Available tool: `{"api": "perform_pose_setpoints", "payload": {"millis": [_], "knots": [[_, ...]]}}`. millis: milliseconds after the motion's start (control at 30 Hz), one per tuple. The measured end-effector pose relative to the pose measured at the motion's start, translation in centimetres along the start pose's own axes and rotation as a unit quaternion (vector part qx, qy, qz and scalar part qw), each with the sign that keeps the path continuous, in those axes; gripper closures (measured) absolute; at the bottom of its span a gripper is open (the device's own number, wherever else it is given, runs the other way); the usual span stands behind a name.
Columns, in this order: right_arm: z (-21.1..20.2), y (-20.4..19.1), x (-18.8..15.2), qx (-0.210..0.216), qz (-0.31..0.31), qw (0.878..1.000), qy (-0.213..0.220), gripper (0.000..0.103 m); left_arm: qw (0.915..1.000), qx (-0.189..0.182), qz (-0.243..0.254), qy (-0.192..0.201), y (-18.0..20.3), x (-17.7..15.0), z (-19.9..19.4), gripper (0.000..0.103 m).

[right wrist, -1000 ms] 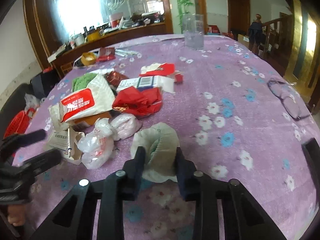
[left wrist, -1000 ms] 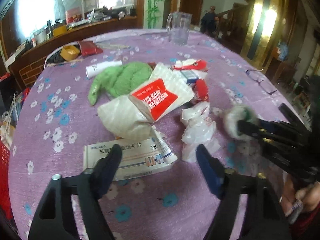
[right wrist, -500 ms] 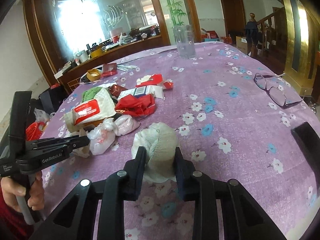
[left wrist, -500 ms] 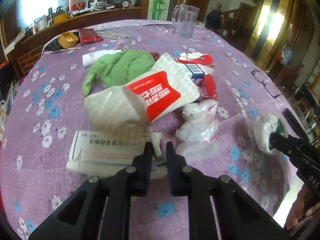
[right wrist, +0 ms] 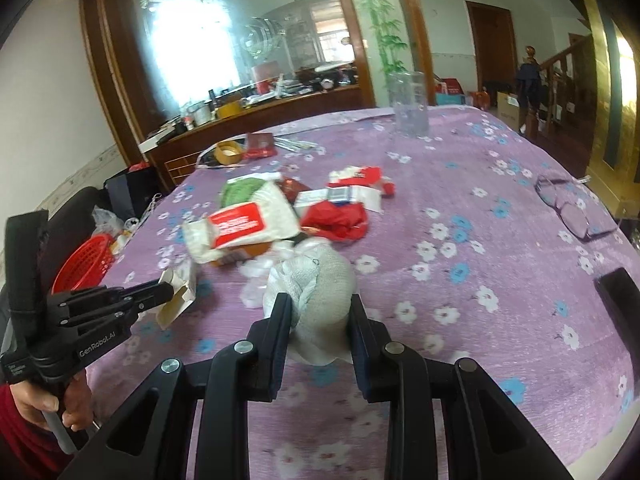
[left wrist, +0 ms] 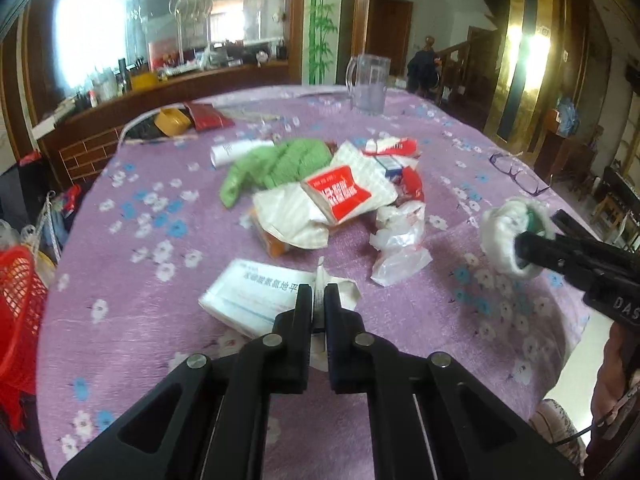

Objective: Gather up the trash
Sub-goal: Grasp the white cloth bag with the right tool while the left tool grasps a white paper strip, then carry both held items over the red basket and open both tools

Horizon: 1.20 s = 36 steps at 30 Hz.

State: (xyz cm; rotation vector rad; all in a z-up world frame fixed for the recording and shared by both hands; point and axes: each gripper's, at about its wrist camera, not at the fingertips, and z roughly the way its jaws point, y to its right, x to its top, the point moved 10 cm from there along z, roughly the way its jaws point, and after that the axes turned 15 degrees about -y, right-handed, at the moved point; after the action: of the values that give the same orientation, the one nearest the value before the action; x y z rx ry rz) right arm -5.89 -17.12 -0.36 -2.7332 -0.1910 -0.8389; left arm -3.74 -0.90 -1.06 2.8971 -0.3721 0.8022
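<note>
Left tongs (left wrist: 318, 300) clamp medicine box (left wrist: 256, 296) flap, lower centre; right tongs (right wrist: 318, 316) hold white wad (right wrist: 316, 280). Lift box slowly, flap may tear; red basket (right wrist: 86, 260) far left.

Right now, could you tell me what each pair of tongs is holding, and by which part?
The left tongs pinch the white medicine box by its torn open end flap. The right tongs clamp the white cloth bundle across its near, lower end.

The left claw (left wrist: 318, 300) pinches a torn white medicine box (left wrist: 256, 294) above the purple floral tablecloth (left wrist: 132, 248).
</note>
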Motion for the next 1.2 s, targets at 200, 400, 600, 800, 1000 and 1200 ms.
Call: {"api": "perform_pose_setpoints", "payload": {"millis": [200,400,600,800,1000,1200], "knots": [[-0.2,-3.0,0.3,0.008,-0.024,1.000,-0.001,0.073,0.9995,-0.002,-0.011,0.031,-1.7,0.3,-3.0,0.097],[-0.4,-6.5,1.3,0.033,-0.052,0.998,-0.003,0.073,0.9979,-0.007,-0.036,0.054,-4.3,0.6,-5.9,0.097],[0.5,-10.8,2.7,0.066,-0.078,0.995,-0.015,0.073,0.9949,-0.003,-0.069,0.074,-8.1,0.9,-8.5,0.097],[2.3,-15.6,4.1,0.106,-0.101,0.988,-0.042,0.073,0.9900,0.024,-0.103,0.094,-13.4,0.4,-11.5,0.097],[3.9,-21.9,6.0,0.147,-0.133,0.978,-0.065,0.073,0.9816,0.057,-0.147,0.107,-20.0,-0.9,-14.0,0.097],[6.4,-29.8,7.1,0.180,-0.170,0.964,-0.094,0.072,0.9714,0.087,-0.196,0.102,-27.5,-3.2,-14.6,0.097]]}}
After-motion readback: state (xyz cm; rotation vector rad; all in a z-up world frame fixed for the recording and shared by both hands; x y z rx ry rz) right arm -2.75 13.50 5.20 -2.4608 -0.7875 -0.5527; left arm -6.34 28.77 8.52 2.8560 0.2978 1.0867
